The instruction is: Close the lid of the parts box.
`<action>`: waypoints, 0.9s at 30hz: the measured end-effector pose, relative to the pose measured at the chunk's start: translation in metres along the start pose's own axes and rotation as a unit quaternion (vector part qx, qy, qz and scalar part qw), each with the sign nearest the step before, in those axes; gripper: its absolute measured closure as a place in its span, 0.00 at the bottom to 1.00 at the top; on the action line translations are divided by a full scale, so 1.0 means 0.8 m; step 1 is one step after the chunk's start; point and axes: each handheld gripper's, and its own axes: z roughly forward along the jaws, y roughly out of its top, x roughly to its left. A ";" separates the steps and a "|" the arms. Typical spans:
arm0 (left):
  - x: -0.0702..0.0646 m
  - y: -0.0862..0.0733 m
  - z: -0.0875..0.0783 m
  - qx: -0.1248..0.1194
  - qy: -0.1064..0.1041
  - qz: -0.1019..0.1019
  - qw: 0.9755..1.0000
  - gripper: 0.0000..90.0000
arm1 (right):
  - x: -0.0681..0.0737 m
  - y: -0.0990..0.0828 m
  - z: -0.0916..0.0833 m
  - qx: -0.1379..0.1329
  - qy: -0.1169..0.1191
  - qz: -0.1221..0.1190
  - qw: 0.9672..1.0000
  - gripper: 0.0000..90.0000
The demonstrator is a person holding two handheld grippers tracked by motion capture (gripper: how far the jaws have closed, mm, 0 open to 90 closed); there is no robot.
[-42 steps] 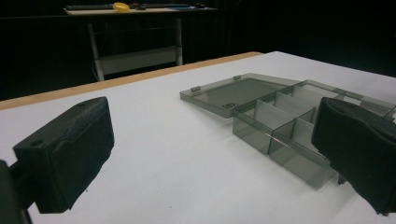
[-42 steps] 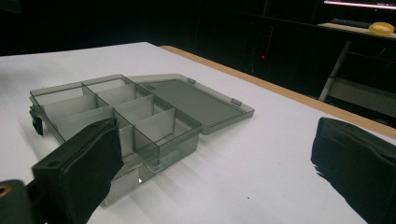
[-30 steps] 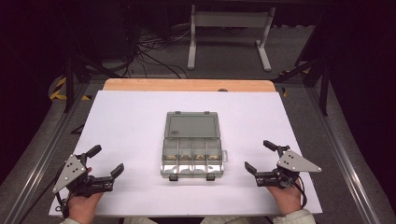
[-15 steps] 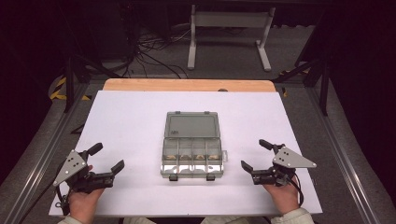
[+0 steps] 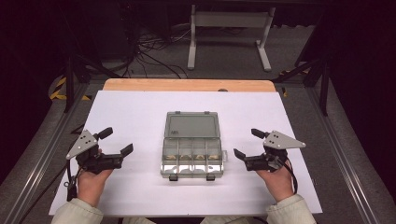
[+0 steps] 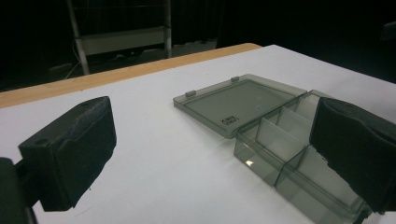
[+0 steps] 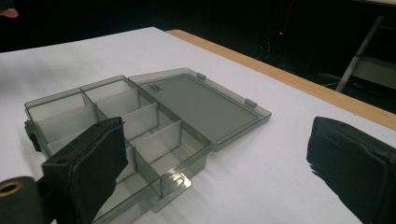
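Tools agape — box lengthwise, lid far.

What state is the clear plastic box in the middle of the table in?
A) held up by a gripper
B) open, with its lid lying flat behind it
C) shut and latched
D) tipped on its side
B: the box shows bare compartments, and its lid lies flat on the table.

A clear plastic compartment box lies frame-centre, its lid flat behind; grippers flank it lower left and lower right.
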 end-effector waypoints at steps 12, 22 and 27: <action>0.007 0.018 0.035 0.020 -0.012 0.005 1.000 0.02 | -0.021 0.017 0.024 0.007 -0.005 0.020 1.000 0.07; 0.016 0.029 0.061 0.033 -0.018 0.001 0.999 0.03 | -0.039 0.027 0.045 0.022 -0.010 0.031 0.999 0.07; 0.018 0.034 0.072 0.036 -0.018 0.005 0.999 0.03 | -0.045 0.032 0.057 0.033 -0.010 0.027 0.999 0.07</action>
